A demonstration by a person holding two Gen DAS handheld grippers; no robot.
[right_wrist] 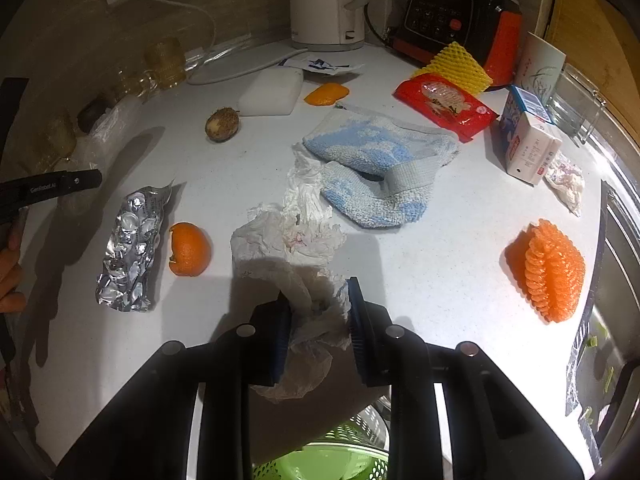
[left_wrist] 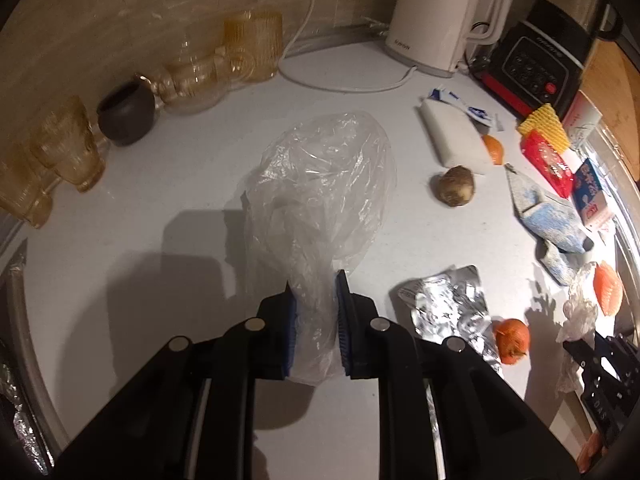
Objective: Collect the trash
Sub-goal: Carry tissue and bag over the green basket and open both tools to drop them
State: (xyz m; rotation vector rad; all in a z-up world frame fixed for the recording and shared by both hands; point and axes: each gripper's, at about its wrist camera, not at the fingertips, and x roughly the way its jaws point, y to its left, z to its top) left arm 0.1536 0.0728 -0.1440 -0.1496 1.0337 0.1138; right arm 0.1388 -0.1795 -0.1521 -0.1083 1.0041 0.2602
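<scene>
My left gripper (left_wrist: 314,284) is shut on a clear plastic bag (left_wrist: 320,184) that stretches away over the white counter (left_wrist: 160,184). My right gripper (right_wrist: 316,292) is shut on a crumpled white tissue (right_wrist: 288,240), which also shows in the left wrist view (left_wrist: 578,312). Other trash lies about: a foil blister pack (right_wrist: 128,244) (left_wrist: 448,300), an orange peel (right_wrist: 190,250) (left_wrist: 512,340), a second peel (right_wrist: 326,94), a red wrapper (right_wrist: 446,104), a yellow foam net (right_wrist: 456,66), an orange foam net (right_wrist: 548,270) and a small crumpled wrapper (right_wrist: 566,182).
A blue-white cloth (right_wrist: 376,160), a brown kiwi-like fruit (right_wrist: 222,124), a white block (right_wrist: 272,92), a milk carton (right_wrist: 528,140), a kettle (right_wrist: 324,0), a black-red appliance (right_wrist: 460,16), amber glasses (left_wrist: 252,44) and a dark pot (left_wrist: 126,114) stand around. A green basket (right_wrist: 332,456) sits below the counter edge.
</scene>
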